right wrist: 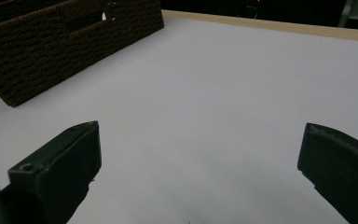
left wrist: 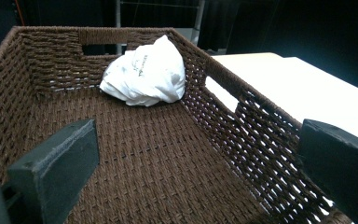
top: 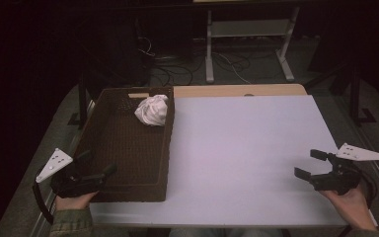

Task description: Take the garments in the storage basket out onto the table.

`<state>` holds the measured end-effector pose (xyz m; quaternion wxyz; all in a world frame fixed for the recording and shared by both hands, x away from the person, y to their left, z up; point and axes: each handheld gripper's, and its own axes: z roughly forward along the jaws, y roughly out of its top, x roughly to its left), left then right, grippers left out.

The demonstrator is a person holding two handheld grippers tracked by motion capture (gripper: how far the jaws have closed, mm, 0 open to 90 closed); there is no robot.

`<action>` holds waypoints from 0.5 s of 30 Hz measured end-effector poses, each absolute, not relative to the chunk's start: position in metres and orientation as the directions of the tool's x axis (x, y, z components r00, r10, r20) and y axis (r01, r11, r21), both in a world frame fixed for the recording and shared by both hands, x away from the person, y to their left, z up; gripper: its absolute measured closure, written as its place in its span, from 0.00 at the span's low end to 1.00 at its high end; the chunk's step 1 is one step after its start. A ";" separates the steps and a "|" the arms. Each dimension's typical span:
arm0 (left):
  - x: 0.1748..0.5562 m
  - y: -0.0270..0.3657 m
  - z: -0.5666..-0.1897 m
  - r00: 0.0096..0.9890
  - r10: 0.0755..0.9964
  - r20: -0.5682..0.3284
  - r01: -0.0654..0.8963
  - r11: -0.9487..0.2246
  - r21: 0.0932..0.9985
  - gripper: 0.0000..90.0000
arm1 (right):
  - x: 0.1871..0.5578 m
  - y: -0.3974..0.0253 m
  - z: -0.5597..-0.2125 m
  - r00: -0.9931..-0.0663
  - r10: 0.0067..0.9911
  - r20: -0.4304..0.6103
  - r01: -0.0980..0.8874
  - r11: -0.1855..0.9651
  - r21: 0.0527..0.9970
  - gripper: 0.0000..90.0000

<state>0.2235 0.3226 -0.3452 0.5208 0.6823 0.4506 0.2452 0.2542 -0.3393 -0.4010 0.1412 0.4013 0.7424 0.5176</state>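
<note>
- On my far left, the left gripper [top: 97, 165] sits in the person's left hand [top: 74, 201] at the near left corner of the dark brown woven wicker basket [top: 163, 148], its jaws spread wide with nothing between them.
- From the high view I see those jaws reaching over the basket's near end; the left gripper view [left wrist: 198, 172] looks straight down the basket floor, which the overhead camera renders too dark to read.
- The crumpled white cloth bundle [top: 152, 109] lies inside the basket at its far right corner, against the far wall and right wall. The left gripper view [left wrist: 146, 74] adds faint print on the cloth and handle cut-outs in the walls.
- The white rectangular table top [top: 246, 148] spreads right of the basket, with a pale wooden edge [top: 239, 91] at the far side.
- On my right, the right gripper [top: 312, 163], in the person's right hand [top: 350, 205], hovers low near the table's near right corner, jaws wide apart and empty. Its own view [right wrist: 200, 168] shows bare table and the basket's outer wall [right wrist: 70, 51].
</note>
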 end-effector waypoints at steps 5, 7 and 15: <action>0.226 0.319 -0.347 0.482 0.867 -0.125 0.372 -0.073 0.926 0.00 | 0.255 -0.339 -0.401 -0.640 0.742 0.201 0.448 0.147 0.882 0.00; 0.227 0.317 -0.347 0.486 0.865 -0.122 0.374 -0.080 0.924 0.00 | 0.255 -0.339 -0.402 -0.641 0.741 0.200 0.446 0.147 0.883 0.00; 0.230 0.309 -0.341 0.503 0.859 -0.100 0.379 -0.115 0.918 0.00 | 0.253 -0.340 -0.404 -0.641 0.741 0.198 0.446 0.149 0.883 0.00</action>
